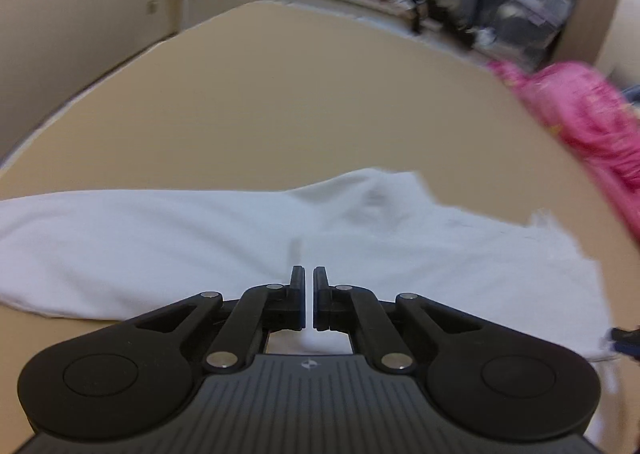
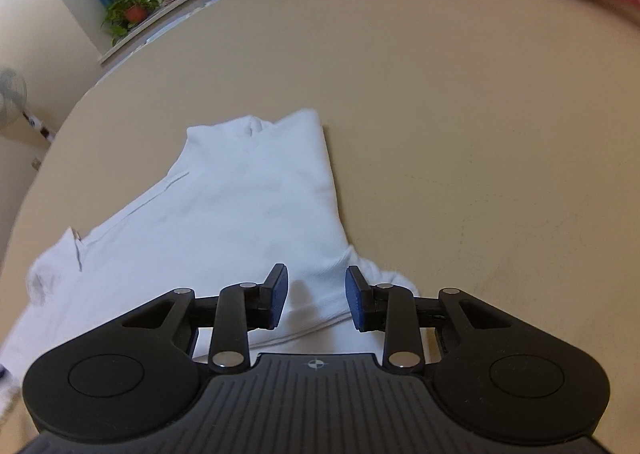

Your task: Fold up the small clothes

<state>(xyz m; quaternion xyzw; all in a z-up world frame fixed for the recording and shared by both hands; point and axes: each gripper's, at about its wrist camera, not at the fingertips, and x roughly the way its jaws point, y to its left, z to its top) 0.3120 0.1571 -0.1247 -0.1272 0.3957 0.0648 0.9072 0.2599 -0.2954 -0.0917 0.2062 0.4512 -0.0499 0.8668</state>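
White cotton garment (image 2: 248, 209), partly folded, on the tan counter (image 2: 460, 133): long axis crosswise ahead of my nearly closed, empty left gripper (image 1: 308, 286); my open right gripper (image 2: 316, 290) straddles its near hem.

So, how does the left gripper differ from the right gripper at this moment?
The left gripper has its jaws nearly shut, while the right gripper stands open. Whether the left one pinches cloth is unclear; the right one holds nothing. Both are over the white garment.
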